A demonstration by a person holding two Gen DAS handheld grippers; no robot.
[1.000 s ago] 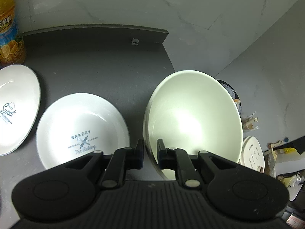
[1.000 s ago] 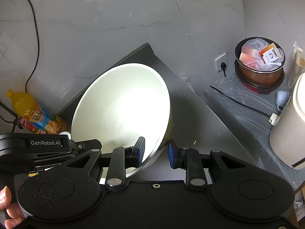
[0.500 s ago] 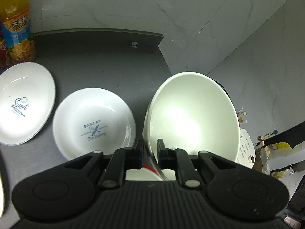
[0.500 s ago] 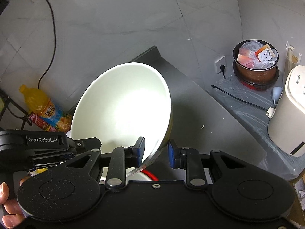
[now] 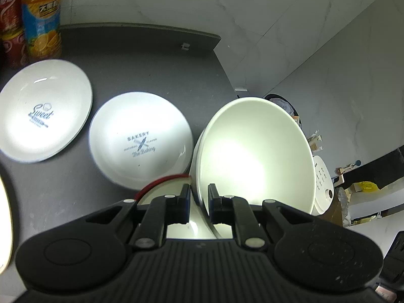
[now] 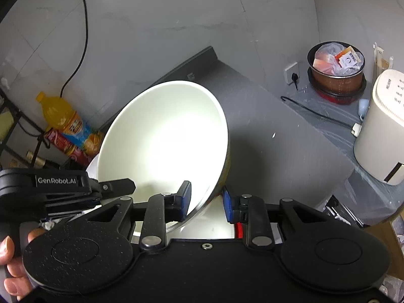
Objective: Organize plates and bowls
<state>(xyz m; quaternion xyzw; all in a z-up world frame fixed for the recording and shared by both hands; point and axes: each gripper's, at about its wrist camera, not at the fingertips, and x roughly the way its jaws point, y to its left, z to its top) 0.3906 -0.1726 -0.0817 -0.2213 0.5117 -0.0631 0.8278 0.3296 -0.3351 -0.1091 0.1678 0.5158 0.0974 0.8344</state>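
The left tool (image 5: 198, 205) pinches the near rim of a big white bowl (image 5: 255, 156), 1 finger inside the bowl and 1 outside, and the bowl tilts up off the dark tabletop (image 5: 141, 58) with its opening toward the camera. The right tool (image 6: 207, 200) straddles the same bowl's rim on the other side; its inner pad touches the inside wall, while the outer pad stands clear of the outside, so its fingers are spread around the rim and not pressed on it. Below the lifted bowl sits another white dish with a red rim (image 5: 164, 184), partly hidden by the tool fingers.

To the left of the bowl, 2 white plates lie flat on the tabletop: the bakery plate (image 5: 140, 144) just beside the bowl, and the sweet plate (image 5: 43, 111) farther toward the left edge, the 2 nearly touching. At the far left corner stand an orange juice bottle (image 5: 41, 16) and a red can (image 5: 10, 27) side by side against the wall. A small white clip (image 5: 185, 46) rests near the tabletop's far edge.

Past the right edge, lower down, are a bin lined with a bag (image 6: 335, 70), a white appliance (image 6: 381, 131) and a black cord (image 6: 315, 113). A person's hand (image 6: 10, 262) grips the left tool's handle at the lower left of the right wrist view.
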